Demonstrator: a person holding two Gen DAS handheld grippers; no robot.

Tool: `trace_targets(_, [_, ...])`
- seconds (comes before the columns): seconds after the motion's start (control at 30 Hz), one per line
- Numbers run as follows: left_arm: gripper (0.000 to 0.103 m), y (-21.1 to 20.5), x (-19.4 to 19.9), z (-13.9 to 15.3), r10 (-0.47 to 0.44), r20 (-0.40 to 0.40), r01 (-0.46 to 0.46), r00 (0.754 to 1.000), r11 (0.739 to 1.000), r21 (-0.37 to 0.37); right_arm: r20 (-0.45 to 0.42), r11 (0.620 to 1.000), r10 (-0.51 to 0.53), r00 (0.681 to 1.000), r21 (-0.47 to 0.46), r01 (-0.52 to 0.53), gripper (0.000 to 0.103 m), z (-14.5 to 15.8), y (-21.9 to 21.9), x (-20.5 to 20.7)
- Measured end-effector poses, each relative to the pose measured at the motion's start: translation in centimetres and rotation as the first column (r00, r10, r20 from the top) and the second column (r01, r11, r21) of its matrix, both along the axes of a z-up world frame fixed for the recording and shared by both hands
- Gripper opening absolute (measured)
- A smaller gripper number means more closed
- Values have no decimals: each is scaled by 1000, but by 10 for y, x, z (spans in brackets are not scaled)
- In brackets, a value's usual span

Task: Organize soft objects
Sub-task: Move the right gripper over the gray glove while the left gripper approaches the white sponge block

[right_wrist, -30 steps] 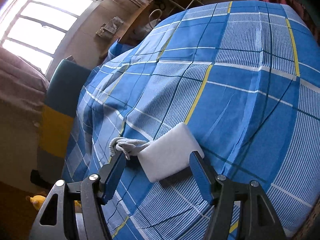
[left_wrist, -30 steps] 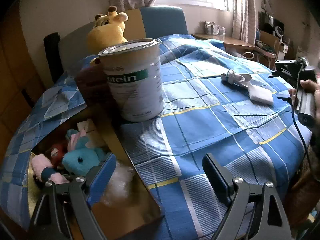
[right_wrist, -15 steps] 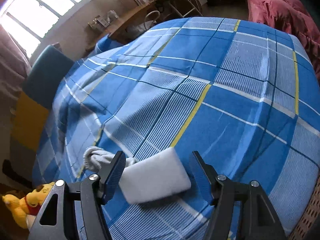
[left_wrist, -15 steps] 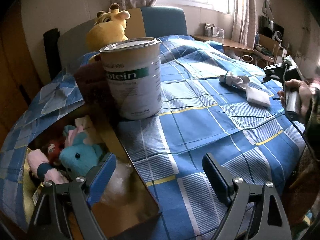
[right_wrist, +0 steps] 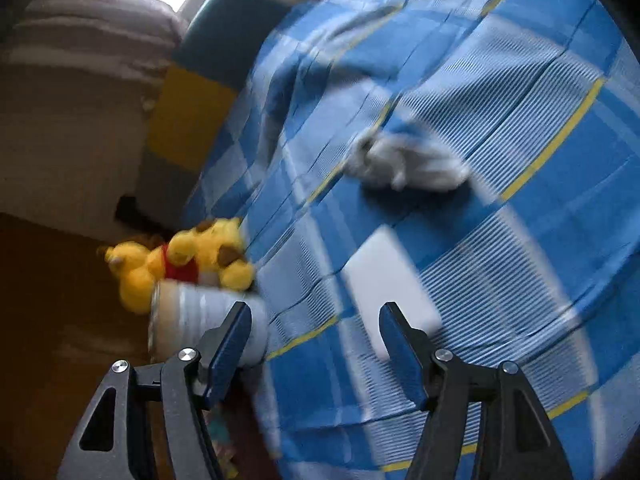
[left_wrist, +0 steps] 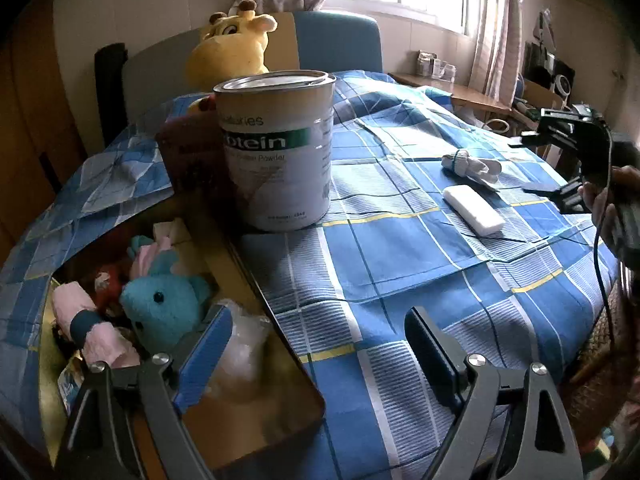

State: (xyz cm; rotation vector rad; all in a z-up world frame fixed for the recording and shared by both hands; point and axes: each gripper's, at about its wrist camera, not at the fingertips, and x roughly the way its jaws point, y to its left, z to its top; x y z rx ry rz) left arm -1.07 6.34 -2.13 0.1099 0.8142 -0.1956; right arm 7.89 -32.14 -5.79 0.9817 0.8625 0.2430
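A white sponge block (left_wrist: 473, 209) and a rolled grey-white sock bundle (left_wrist: 471, 164) lie on the blue plaid bedcover at the right. They also show, blurred, in the right wrist view: the sponge (right_wrist: 390, 286), the bundle (right_wrist: 404, 166). A cardboard box (left_wrist: 256, 300) at the lower left holds a teal plush (left_wrist: 160, 306), a pink roll (left_wrist: 94, 330) and other soft items. My left gripper (left_wrist: 316, 350) is open and empty over the box's right edge. My right gripper (right_wrist: 316, 342) is open and empty, just short of the sponge; it also shows in the left wrist view (left_wrist: 568, 160).
A tall white protein-powder can (left_wrist: 278, 148) stands beside the box. A yellow giraffe plush (left_wrist: 230, 54) sits behind it against the headboard. A yellow bear plush (right_wrist: 180, 260) lies by the can. A desk (left_wrist: 460, 92) with clutter stands under the window.
My right gripper has swung and pulled back from the sponge, so the sponge is now ahead of the fingers instead of between them. The left gripper has held nearly still.
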Motion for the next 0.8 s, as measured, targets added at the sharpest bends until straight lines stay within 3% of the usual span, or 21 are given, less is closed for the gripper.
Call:
trace_targets(0.07, [89, 1, -1, 0, 2, 0, -2, 1000, 1000, -3, -19, 996, -89, 996, -13, 89, 67, -1, -14, -6])
trace_targets(0.17, [89, 1, 1, 0, 4, -4, -4, 1000, 1000, -8, 2, 963, -267, 964, -38, 267, 67, 6, -45, -29])
trace_targets(0.37, [89, -5, 1, -3, -10, -17, 10, 1000, 1000, 0, 102, 879, -446, 889, -139, 456, 68, 33, -81, -61])
trace_targets(0.53, [89, -10, 1, -1, -25, -19, 26, 999, 1000, 3, 109, 852, -495, 862, -136, 506, 68, 36, -95, -61])
trace_targets(0.63, [89, -15, 5, -1, -35, -38, 34, 999, 999, -11, 116, 812, -540, 834, -188, 552, 69, 38, -95, -60])
trace_targets(0.8, [89, -30, 11, 0, -57, -47, 57, 997, 998, -3, 90, 804, -517, 851, -290, 519, 69, 22, -87, -38])
